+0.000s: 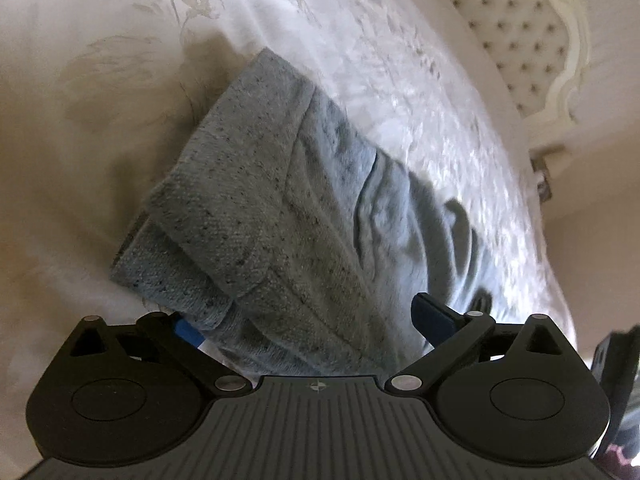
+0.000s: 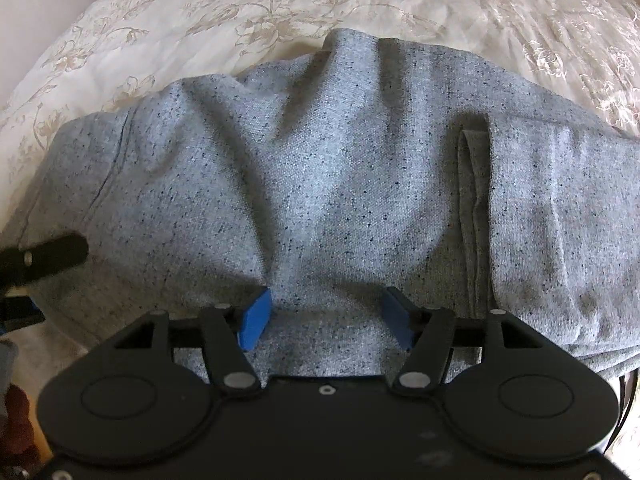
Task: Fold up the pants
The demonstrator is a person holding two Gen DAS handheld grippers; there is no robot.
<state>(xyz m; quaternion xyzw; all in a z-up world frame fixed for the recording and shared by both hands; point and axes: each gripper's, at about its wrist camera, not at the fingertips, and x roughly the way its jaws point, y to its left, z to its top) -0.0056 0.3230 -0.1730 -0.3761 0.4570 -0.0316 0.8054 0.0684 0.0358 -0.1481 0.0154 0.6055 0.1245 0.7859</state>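
Note:
The pants (image 1: 280,208) are grey speckled knit, folded in layers on a bed. In the left wrist view they run from the gripper up to the middle, with a banded edge at the left. My left gripper (image 1: 308,324) is open, its blue pads wide apart, with the fabric bulging between them; the left pad is partly hidden by cloth. In the right wrist view the pants (image 2: 320,184) fill the middle, with a folded edge at the right. My right gripper (image 2: 326,316) is open over the near edge of the fabric, pads on either side of a fabric ridge.
The bed has a cream floral bedspread (image 2: 240,12), which also shows in the left wrist view (image 1: 380,60). A tufted headboard (image 1: 516,32) stands at the upper right there. Part of the other gripper (image 2: 44,260) shows at the left edge of the right wrist view.

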